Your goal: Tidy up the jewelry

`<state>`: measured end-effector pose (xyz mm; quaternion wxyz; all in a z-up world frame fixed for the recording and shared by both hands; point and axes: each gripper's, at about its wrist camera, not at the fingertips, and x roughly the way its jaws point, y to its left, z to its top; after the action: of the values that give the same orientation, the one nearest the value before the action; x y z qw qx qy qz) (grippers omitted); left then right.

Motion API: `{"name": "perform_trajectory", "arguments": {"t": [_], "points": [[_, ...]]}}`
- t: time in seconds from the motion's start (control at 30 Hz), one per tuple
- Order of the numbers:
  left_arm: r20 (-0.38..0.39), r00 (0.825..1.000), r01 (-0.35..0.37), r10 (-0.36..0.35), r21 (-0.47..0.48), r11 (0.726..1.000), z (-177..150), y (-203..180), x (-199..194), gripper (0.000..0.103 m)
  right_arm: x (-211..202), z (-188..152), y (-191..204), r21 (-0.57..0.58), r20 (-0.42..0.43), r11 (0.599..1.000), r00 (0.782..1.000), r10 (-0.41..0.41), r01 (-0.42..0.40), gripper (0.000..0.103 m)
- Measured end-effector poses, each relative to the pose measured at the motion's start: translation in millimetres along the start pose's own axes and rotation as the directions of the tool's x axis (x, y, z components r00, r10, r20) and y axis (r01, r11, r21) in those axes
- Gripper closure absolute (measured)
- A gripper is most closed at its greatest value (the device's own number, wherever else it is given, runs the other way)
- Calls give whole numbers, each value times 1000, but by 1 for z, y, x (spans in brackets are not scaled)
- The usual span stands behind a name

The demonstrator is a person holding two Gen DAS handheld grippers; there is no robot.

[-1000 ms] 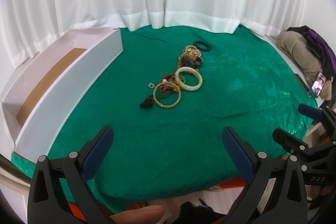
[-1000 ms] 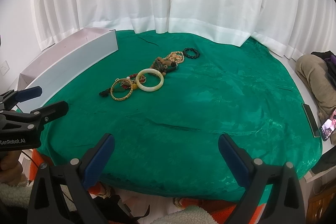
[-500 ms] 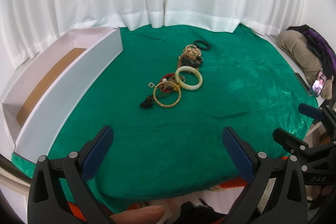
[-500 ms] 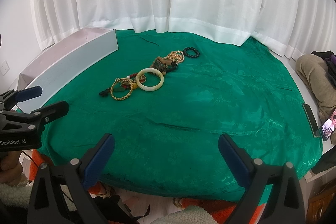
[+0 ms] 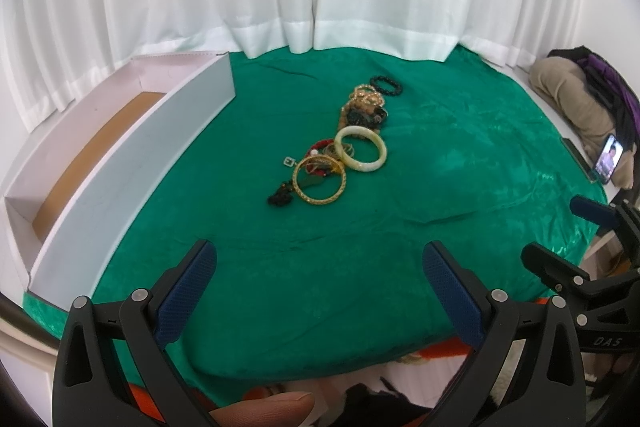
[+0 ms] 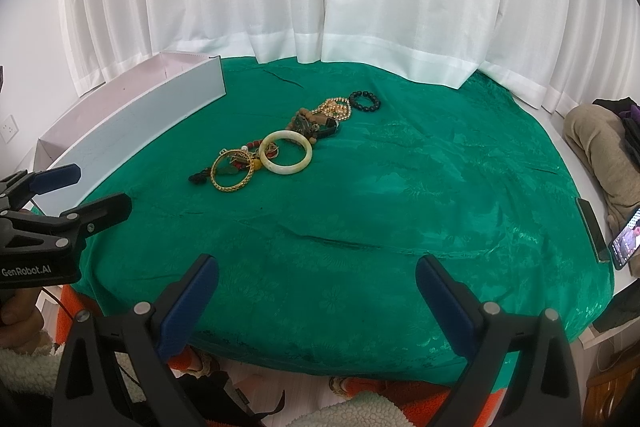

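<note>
A row of jewelry lies mid-table on the green cloth [image 5: 440, 195]: a gold bangle [image 5: 319, 180], a pale jade bangle [image 5: 361, 148], a heap of brown and gold beads [image 5: 364, 107], and a black bead bracelet [image 5: 385, 85]. The same pieces show in the right wrist view: gold bangle [image 6: 233, 172], jade bangle [image 6: 285, 157], black bracelet [image 6: 364, 101]. My left gripper [image 5: 316, 267] is open and empty at the table's near edge. My right gripper [image 6: 316, 279] is open and empty, also at the near edge. Both are well short of the jewelry.
A long white box [image 5: 132, 163] with a brown floor stands along the table's left side; it also shows in the right wrist view [image 6: 132, 131]. White curtains hang behind. A lit phone [image 5: 610, 157] and a dark phone [image 6: 592, 229] lie at the right rim.
</note>
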<state>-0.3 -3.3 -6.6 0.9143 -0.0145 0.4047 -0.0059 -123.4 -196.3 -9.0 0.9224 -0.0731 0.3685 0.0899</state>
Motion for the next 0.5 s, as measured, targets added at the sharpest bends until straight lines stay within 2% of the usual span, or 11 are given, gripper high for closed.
{"name": "perform_trajectory", "arguments": {"t": [0.5], "points": [[3,1000,-4,4,4,1000,0,4,2,1,0,0,0,-5,0,1000,1000,-3,3,2]]}}
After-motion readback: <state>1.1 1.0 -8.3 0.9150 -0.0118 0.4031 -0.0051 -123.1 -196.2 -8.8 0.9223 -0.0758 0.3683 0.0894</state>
